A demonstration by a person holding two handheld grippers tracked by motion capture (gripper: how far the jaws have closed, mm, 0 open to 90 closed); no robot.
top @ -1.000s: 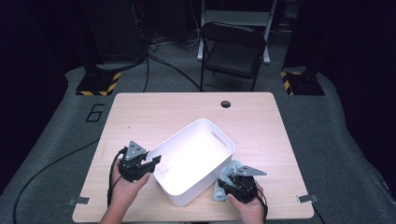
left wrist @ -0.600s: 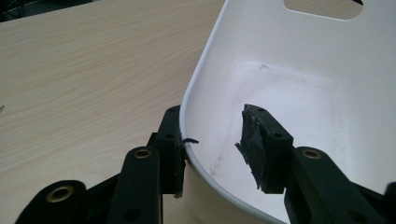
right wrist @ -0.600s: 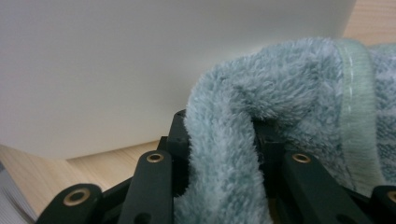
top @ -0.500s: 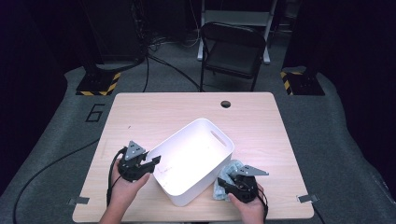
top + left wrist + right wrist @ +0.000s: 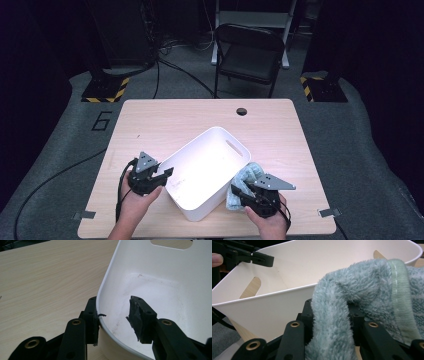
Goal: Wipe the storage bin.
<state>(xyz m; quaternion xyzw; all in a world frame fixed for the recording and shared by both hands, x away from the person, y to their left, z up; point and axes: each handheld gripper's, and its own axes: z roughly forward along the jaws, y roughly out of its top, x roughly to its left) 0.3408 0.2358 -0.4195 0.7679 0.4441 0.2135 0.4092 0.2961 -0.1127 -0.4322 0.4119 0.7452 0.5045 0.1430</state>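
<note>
Right hand-held gripper [image 5: 246, 192] pinching towel [image 5: 248, 176], left hand-held gripper [image 5: 161, 176] spread astride bin [image 5: 220, 141] rim

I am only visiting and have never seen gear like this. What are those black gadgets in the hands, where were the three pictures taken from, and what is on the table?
No robot here: a person holds a hand-worked clamp with two black jaws in each hand. One picture looks down from above the table; the other two come from small cameras riding on each clamp, looking along its jaws. On the wooden table sits a white plastic tub, empty inside. The left gripper straddles the tub's rim, one jaw outside and one inside; the inner jaw stands off the wall, so it is not pinching. The right gripper is closed on a fluffy pale green towel, just beside the tub.
</note>
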